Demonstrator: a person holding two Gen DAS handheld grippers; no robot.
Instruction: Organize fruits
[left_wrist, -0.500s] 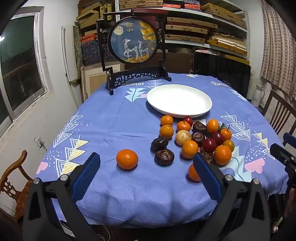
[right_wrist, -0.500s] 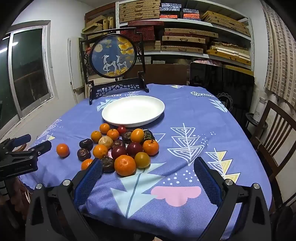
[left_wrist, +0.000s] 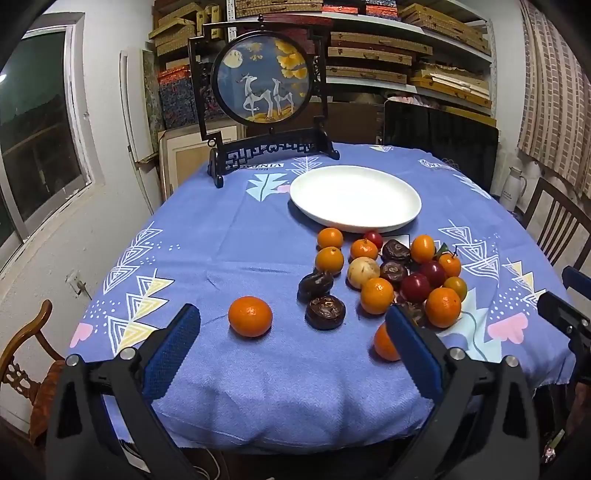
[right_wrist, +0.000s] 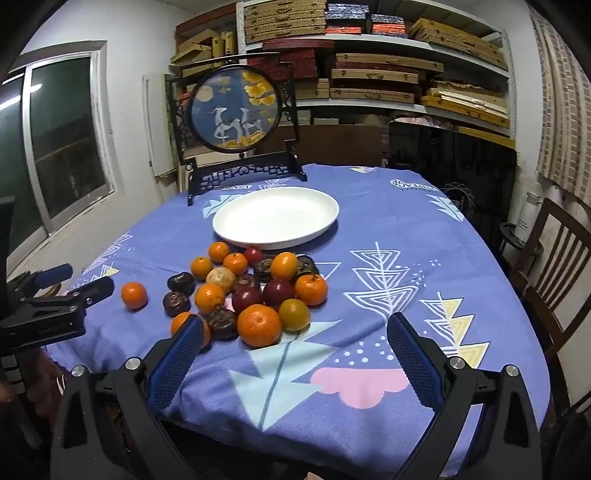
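Half-hidden orange: in the left wrist view we see a round orange fruit (left_wrist: 384, 345) partly covered by the blue-padded right finger (left_wrist: 413, 354) of the left gripper.
Same fruit, other view: the right gripper's blue-padded left finger (right_wrist: 173, 365) covers most of it (right_wrist: 181, 321).
Dark wrinkled fruit (left_wrist: 413, 312): only a sliver shows behind the pile.
Wooden chair with carved back (left_wrist: 22, 354): cut off by the left edge.
Tablecloth lettering (right_wrist: 413, 184): too small for us to read.
Surface under the blue patterned cloth (right_wrist: 369, 258): fully covered.
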